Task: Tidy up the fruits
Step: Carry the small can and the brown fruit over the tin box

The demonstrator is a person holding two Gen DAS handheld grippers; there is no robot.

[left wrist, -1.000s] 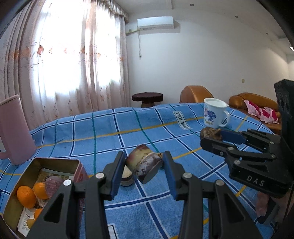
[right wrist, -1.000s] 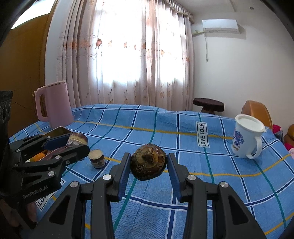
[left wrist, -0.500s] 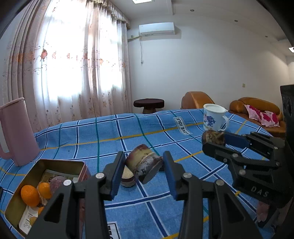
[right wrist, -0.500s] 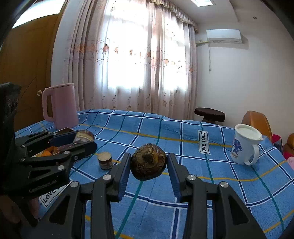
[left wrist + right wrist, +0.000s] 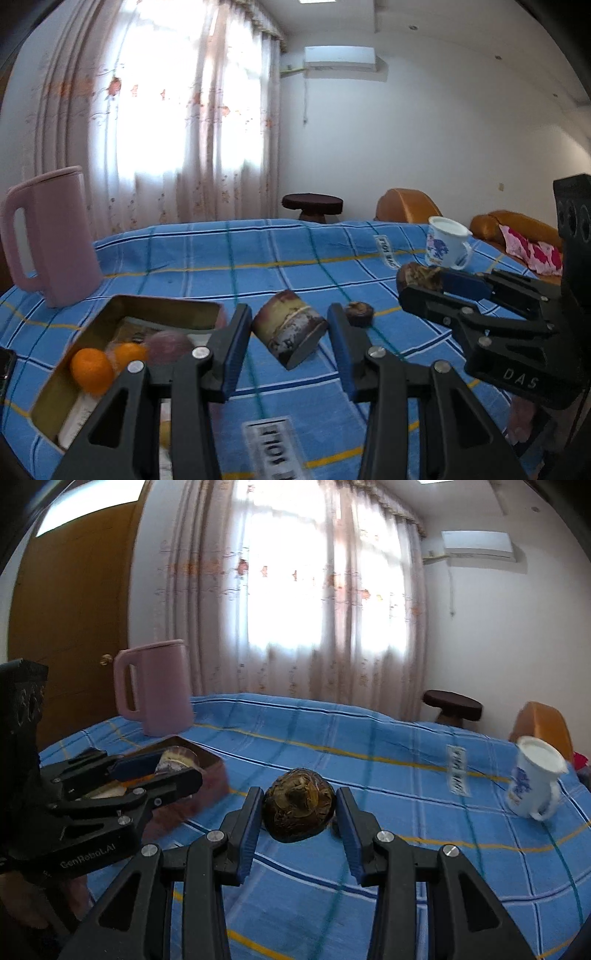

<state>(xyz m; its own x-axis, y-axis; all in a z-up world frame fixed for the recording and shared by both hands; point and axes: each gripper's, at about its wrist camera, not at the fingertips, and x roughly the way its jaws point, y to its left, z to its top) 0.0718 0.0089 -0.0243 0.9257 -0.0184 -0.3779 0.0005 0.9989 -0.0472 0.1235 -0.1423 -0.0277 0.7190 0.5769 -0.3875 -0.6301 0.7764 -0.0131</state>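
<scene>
Blue cloth (image 5: 207, 254), two gripped fruits (image 5: 290, 328) (image 5: 298, 809) (one each)

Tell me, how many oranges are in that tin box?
2 show clearly in the tin box: one orange at its near left, a second orange just right of it. A yellowish bit lower down, behind the left hand-held gripper, may be another.

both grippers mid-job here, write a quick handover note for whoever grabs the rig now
Left gripper: shut on a cut taro piece, held above the cloth beside the tin.
Right gripper: shut on a round taro, also in the air.
Done: oranges and a purple fruit lie in the tin.
Left: both held pieces, plus a small piece on the cloth.
</scene>
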